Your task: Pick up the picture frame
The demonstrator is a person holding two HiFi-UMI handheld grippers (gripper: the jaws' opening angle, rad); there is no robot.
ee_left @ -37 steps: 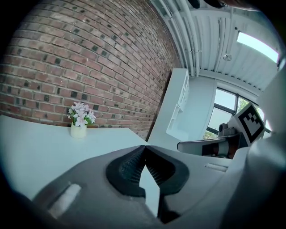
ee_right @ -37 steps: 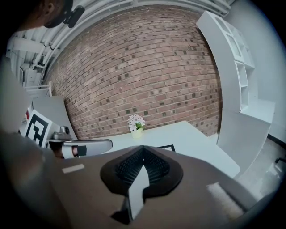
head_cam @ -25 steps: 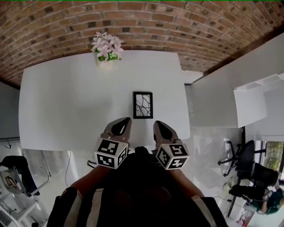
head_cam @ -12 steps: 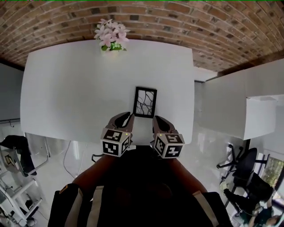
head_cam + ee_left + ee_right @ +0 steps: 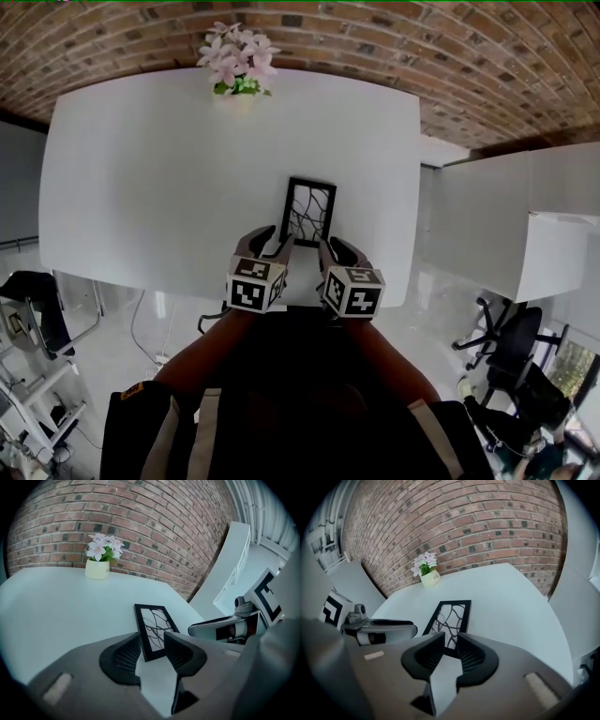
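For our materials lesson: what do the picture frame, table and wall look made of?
Picture frame: matte black border, wood or plastic, unclear; pale panel with dark branching lines. Table: smooth white top, possibly laminate. Wall: rough red-brown brick, visible mortar joints.

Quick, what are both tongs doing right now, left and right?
Left tongs: opening, gripping nothing; the picture frame has its near corner in the gap.
Right tongs: opening, gripping nothing; the frame's near edge shows in the gap.

Black picture frame (image 5: 308, 212) with branching-line artwork, flat on white table's near side.
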